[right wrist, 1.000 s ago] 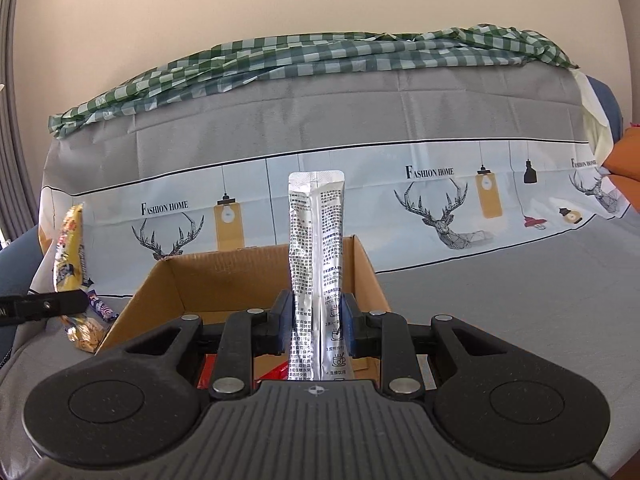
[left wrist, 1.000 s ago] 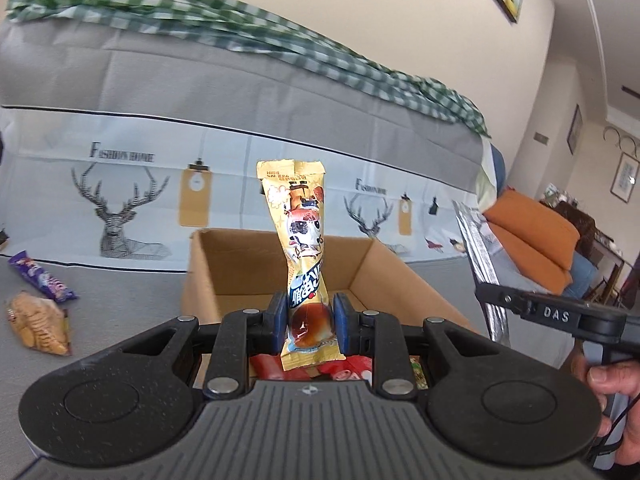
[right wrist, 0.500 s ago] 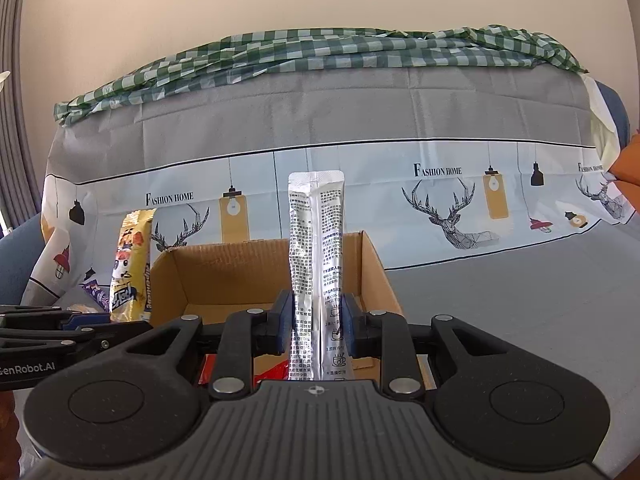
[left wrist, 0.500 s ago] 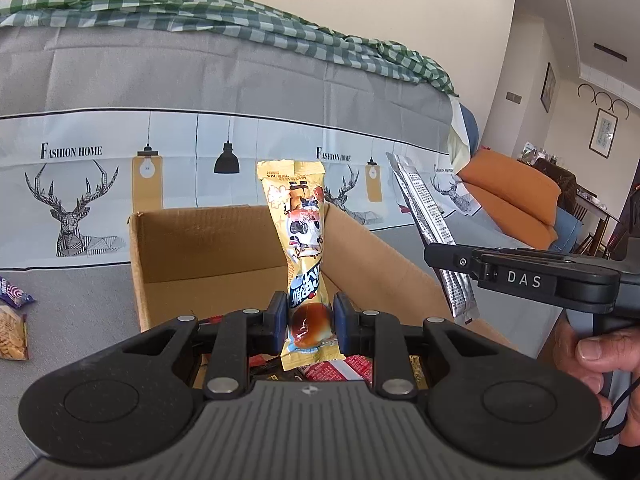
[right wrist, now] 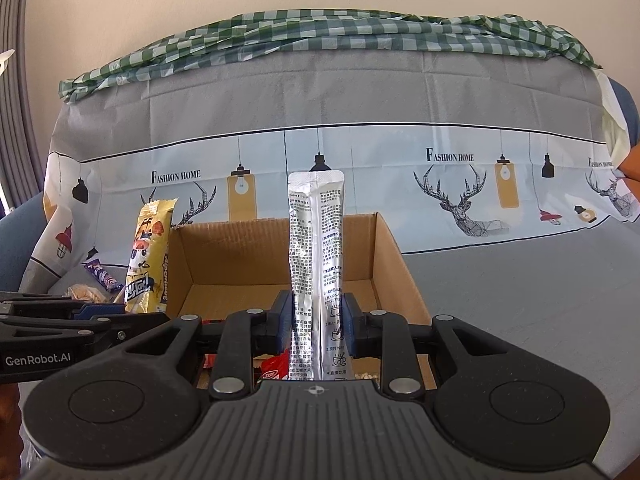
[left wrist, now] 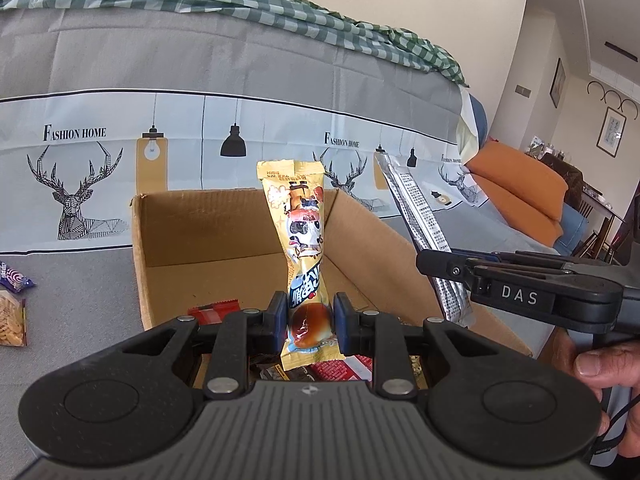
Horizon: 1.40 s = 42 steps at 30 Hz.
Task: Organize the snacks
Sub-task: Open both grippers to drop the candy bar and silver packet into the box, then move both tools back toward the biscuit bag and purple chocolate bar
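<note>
- Left wrist view: your left tongs [left wrist: 310,322], clamped on the yellow snack packet [left wrist: 303,264], have swung over the cardboard box [left wrist: 208,240]; your right tongs [left wrist: 430,266] now sit close alongside, so you look ready to drop.
- Right wrist view: your right tongs [right wrist: 316,326] pinch the silver sachet [right wrist: 316,264] upright above the box, barely moved; the left tongs [right wrist: 92,312] have closed in beside.

Shiny foil sachet [right wrist: 316,264], matt cardboard box [right wrist: 248,252]

A home, likely a living room, cloth-covered sofa [left wrist: 280,80], orange cushions [left wrist: 516,184], framed pictures [left wrist: 611,131] on walls
</note>
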Available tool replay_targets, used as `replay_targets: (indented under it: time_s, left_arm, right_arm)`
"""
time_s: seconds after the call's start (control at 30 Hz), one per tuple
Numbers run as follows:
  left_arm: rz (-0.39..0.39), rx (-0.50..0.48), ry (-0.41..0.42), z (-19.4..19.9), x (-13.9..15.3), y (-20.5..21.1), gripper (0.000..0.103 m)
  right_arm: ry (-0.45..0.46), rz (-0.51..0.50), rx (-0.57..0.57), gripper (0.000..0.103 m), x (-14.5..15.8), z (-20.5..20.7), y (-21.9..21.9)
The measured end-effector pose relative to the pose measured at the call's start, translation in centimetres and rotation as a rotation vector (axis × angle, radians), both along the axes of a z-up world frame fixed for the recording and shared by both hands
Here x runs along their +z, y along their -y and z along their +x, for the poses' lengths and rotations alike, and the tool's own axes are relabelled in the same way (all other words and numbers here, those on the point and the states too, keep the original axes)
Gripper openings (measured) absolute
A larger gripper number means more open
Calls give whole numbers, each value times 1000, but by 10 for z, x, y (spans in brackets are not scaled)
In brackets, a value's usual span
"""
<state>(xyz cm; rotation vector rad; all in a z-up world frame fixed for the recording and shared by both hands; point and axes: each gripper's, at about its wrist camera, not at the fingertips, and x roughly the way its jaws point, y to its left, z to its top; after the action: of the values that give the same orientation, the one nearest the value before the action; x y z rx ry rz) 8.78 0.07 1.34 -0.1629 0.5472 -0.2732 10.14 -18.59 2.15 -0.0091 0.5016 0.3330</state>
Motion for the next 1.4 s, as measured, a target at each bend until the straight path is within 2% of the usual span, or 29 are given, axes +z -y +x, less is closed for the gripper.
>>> replay_targets:
  time_s: [0.13,0.17,0.23,0.57,0.6,0.63,0.67,0.77,0.83,0.9,0.93,1.0,1.1,1.2,1.27,1.33,1.4]
  left_arm:
    - [-19,-17,-5,-1,1,0,27]
    - [-25,-22,-7,-1,1,0,33]
    - [-22,-15,-1,-1,2,-1,46]
    - [-43,102,-6,-19,9,-44,46]
    - [-47,119,-9,-22,9,-50,45]
    - [-53,138,-13,-26,11,-58,39]
    - [-57,155,-17,-30,12,-65,28]
    - [-54,208,-29,-42,16,-88,12]
    - [-67,227,-39,-50,19,-106,9]
    - [-81,251,-52,-53,21,-126,9]
    - [-91,270,-62,-52,22,-138,9]
    - [-132,317,-87,-48,21,-167,9]
    - [-223,419,-143,-35,13,-218,9]
    - [-298,529,-191,-25,-3,-263,13]
    - [-347,588,-234,-21,-21,-282,17]
    - [-438,647,-312,-14,-40,-296,18]
    - [-515,675,-340,-3,-53,-302,28]
  right_arm:
    - [-16,3,6,31,-1,1,-3]
    - [-25,3,7,31,-2,1,-4]
    - [-30,-3,1,42,-3,2,-6]
    - [-37,44,-11,55,4,-2,-29]
    - [-41,58,-10,55,5,-2,-33]
    - [-45,72,-9,55,6,-3,-38]
    - [-48,89,-7,56,7,-5,-43]
    - [-60,137,9,55,9,-8,-60]
    - [-64,163,30,54,10,-11,-72]
    - [-59,183,65,35,11,-14,-86]
    - [-50,189,83,31,12,-17,-93]
    - [-39,198,116,23,14,-19,-105]
    - [-41,216,160,23,16,-20,-121]
    - [-86,263,193,24,13,-15,-130]
    - [-119,292,217,24,10,-12,-135]
    - [-140,304,240,24,7,-10,-141]
    - [-159,308,260,24,5,-6,-147]
